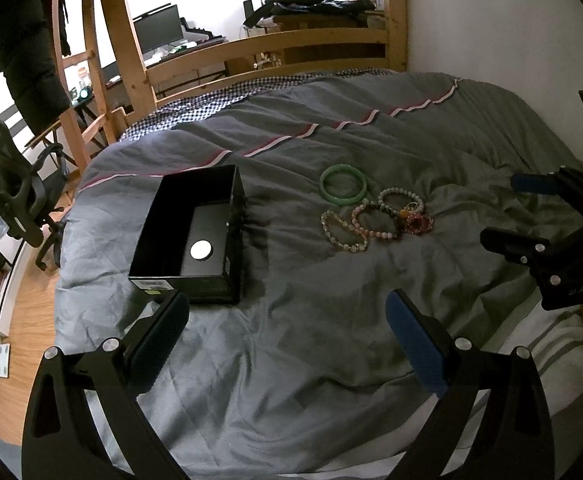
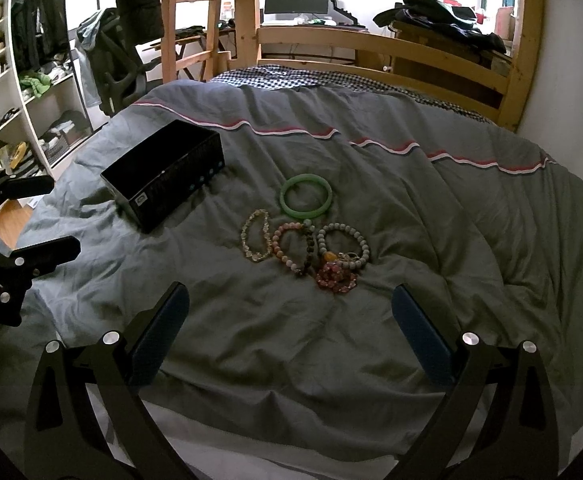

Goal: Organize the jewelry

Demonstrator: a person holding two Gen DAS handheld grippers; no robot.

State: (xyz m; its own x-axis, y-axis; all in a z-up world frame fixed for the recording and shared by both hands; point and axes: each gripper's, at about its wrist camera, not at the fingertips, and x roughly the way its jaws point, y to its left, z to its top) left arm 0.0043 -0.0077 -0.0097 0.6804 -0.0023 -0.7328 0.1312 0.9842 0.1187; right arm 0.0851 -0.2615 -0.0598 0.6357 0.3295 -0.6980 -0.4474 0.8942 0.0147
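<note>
Black cardboard box [image 1: 195, 236] at left on the grey duvet [image 1: 331, 360], bare but for one round white disc [image 1: 201, 250]. Right of it, well apart: green bangle [image 1: 343, 184], then four beaded bracelets [image 1: 375, 222] clustered nearer. Nothing sorted yet, apparently. Left gripper [image 1: 287, 336] spread wide, empty; right gripper [image 2: 291, 332] likewise, nearest the beads.

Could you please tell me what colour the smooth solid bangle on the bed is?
The smooth solid bangle is pale jade green, clearest in the right wrist view.
</note>
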